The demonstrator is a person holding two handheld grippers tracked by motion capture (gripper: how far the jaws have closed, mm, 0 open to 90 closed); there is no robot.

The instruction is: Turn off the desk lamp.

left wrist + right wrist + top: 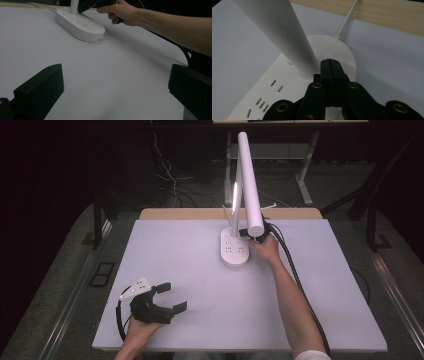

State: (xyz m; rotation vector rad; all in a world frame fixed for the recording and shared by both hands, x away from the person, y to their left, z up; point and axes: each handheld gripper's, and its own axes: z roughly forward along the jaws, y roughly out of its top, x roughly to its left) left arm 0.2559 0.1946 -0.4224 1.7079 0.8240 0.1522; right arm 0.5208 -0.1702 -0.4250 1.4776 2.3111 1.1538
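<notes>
A white desk lamp stands at the table's far middle. Its oval base [235,251] carries socket slots [262,102], and a long tubular head [250,180] reaches toward me. My right gripper [248,234] is shut with nothing between its jaws. Its tips [330,62] hover over the round end of the base [342,50], right beside the foot of the lamp post [279,32]; I cannot tell if they touch it. My left gripper [172,297] rests near the front left, open and empty [115,92], pointing toward the base [80,25].
The white table top [190,265] has a wooden strip [200,213] along its far edge. The lamp's white cable [348,17] runs back over that strip. A black cable [300,285] trails along the right forearm [292,305]. Dark floor and table legs lie beyond.
</notes>
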